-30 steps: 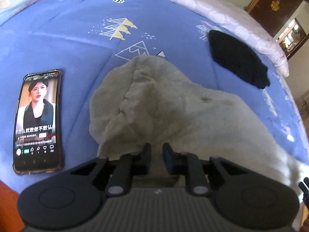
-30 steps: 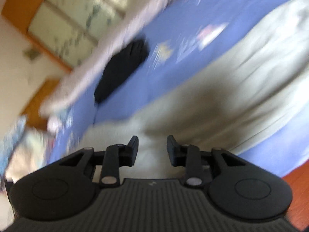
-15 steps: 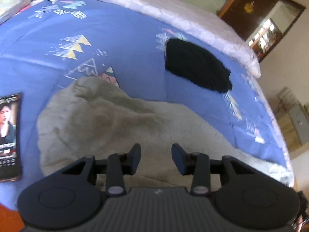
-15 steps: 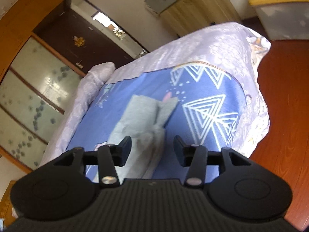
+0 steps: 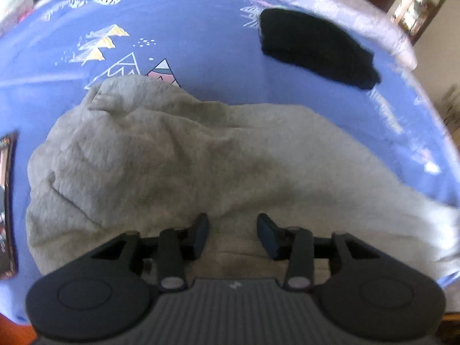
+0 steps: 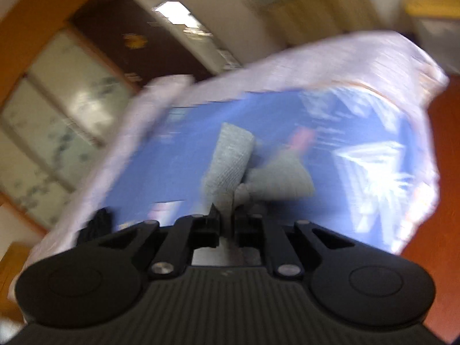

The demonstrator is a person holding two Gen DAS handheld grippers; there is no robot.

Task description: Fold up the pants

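Grey pants point(image 5: 178, 155) heaped on blue bedsheet point(image 5: 201, 23), bulk at centre to 9 o'clock, leg trailing toward 3 o'clock. Left gripper point(image 5: 232, 230) wide apart, hovering over cloth, nothing held. Right gripper point(image 6: 227, 224) nearly closed, seemingly pinching pant leg end point(image 6: 230, 155); blur prevents certainty.

Advice: draw leg taut before laying over; left pins waist end flat.

Phone point(image 5: 6, 201) at 9 o'clock, black garment point(image 5: 313, 47) at 1 o'clock. Sheet lettering unreadable.

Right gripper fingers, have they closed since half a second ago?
Yes. The right gripper had its fingers spread wide apart; now they are pinched together on the gray pants leg, above the blue bedsheet.
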